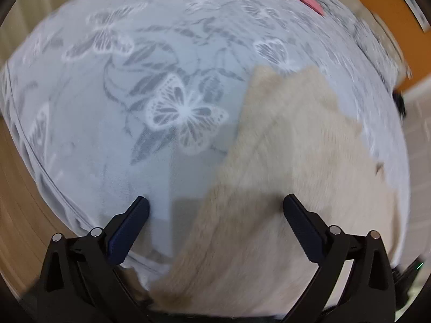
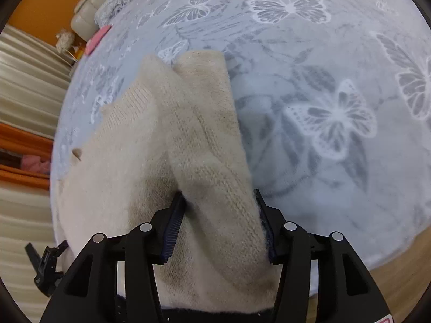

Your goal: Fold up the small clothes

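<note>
Currently mid-fold | right hand-held gripper (image 2: 219,223) pinches a bunched layer of the cream knit sweater (image 2: 161,148) lying on the butterfly-print bed cover (image 2: 336,118) | left hand-held gripper (image 1: 215,215) wide, empty, above the sweater's edge | next, likely: carry the pinched fold across, release flat.

Butterfly-print bed cover (image 2: 336,86) carries cream knit sweater (image 2: 140,167), pink item (image 2: 97,39)

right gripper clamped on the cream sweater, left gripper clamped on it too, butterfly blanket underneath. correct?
Not quite. In the left wrist view the left gripper is open above the cream sweater, gripping nothing. The right gripper is clamped on it, over the butterfly blanket.
</note>
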Demonstrator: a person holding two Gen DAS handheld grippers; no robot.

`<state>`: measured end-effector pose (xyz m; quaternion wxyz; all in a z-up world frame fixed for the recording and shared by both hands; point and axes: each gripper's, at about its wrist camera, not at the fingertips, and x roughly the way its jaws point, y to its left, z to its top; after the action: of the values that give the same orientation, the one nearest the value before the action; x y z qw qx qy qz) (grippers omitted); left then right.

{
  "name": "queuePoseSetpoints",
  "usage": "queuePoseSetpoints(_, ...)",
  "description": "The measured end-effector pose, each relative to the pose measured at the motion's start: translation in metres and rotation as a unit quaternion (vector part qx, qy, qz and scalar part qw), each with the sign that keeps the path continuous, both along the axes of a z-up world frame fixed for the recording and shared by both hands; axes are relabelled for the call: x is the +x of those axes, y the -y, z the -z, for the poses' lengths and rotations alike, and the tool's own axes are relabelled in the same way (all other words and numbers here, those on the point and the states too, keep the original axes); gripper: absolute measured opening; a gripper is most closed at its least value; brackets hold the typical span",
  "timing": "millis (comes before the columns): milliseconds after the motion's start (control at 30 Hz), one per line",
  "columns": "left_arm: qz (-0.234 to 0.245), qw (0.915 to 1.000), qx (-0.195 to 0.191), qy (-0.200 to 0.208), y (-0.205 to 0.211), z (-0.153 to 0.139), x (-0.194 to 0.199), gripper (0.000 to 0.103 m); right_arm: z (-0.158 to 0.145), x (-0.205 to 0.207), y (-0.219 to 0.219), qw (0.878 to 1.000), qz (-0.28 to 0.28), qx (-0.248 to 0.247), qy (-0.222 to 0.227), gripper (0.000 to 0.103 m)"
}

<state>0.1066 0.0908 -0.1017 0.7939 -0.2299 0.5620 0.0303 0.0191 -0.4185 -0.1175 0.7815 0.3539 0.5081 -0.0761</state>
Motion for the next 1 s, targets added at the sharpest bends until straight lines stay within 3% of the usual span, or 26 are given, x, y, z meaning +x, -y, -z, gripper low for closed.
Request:
queuePoseSetpoints(33,0.004,0.9999,-0.013,-0.002,0.000,0.001,0.004,0.092,-0.003,0.001,0.000,1.000,-0.003,0.010,0.005,0.023)
queuePoseSetpoints(67,0.015,0.9997,-0.020,-0.003,0.002,-0.001,0.008,0.057,-0.011,0.004,0.002,1.000,-0.002,0.019,0.014,0.021)
queuePoseSetpoints(100,0.033,0.9985,-0.044,-0.001,0.006,-0.006,0.015,0.012,-0.027,0.008,0.003,0.999,-0.008,0.019,0.033,0.019)
queuePoseSetpoints(167,0.030,0.9958,-0.086,-0.001,0.005,-0.024,0.025,0.013,-0.071,0.018,0.001,0.996,-0.027,0.010,0.085,0.017)
queuePoseSetpoints(267,0.053,0.9892,-0.121,0.063,0.012,-0.088,0.043,0.012,-0.156,0.036,-0.011,0.984,-0.069,-0.028,0.163,0.017)
queuePoseSetpoints(333,0.076,0.9809,-0.133,0.120,0.019,-0.146,0.052,0.012,-0.210,0.042,-0.016,0.972,-0.086,-0.053,0.213,0.017)
queuePoseSetpoints(400,0.093,0.9709,-0.141,0.169,0.023,-0.192,0.054,0.012,-0.248,0.041,-0.014,0.962,-0.088,-0.072,0.249,0.017)
queuePoseSetpoints(500,0.108,0.9563,-0.152,0.226,0.023,-0.238,0.051,0.013,-0.274,0.031,0.000,0.955,-0.074,-0.088,0.275,0.017)
queuePoseSetpoints(567,0.112,0.9519,-0.156,0.239,0.022,-0.244,0.051,0.013,-0.263,0.024,0.016,0.958,-0.055,-0.089,0.267,0.017)
queuePoseSetpoints(633,0.111,0.9568,-0.149,0.224,0.020,-0.224,0.052,0.013,-0.223,0.020,0.035,0.970,-0.031,-0.073,0.230,0.018)
queuePoseSetpoints(700,0.103,0.9679,-0.146,0.177,0.022,-0.179,0.058,0.014,-0.170,0.024,0.048,0.981,-0.016,-0.054,0.184,0.019)
queuePoseSetpoints(733,0.097,0.9743,-0.150,0.138,0.026,-0.141,0.061,0.014,-0.126,0.027,0.056,0.988,-0.010,-0.040,0.146,0.020)
queuePoseSetpoints(767,0.094,0.9777,-0.146,0.118,0.026,-0.122,0.063,0.014,-0.098,0.027,0.058,0.992,-0.005,-0.029,0.119,0.021)
queuePoseSetpoints(800,0.091,0.9851,-0.127,0.072,0.032,-0.079,0.066,0.014,-0.063,0.027,0.062,0.997,0.003,-0.021,0.077,0.022)
queuePoseSetpoints(867,0.087,0.9926,-0.084,0.005,0.044,-0.021,0.062,0.014,-0.011,0.016,0.072,0.999,0.032,-0.013,0.005,0.022)
queuePoseSetpoints(900,0.083,0.9938,-0.074,-0.006,0.045,-0.006,0.059,0.020,-0.010,0.007,0.075,0.999,0.043,0.002,0.028,0.028)
queuePoseSetpoints(933,0.075,0.9937,-0.082,0.010,0.042,-0.002,0.053,0.021,-0.019,-0.005,0.080,0.997,0.064,-0.002,0.049,0.030)
queuePoseSetpoints(1000,0.059,0.9941,-0.087,0.027,0.034,-0.015,0.050,0.030,-0.043,-0.010,0.083,0.995,0.067,-0.044,0.063,0.037)
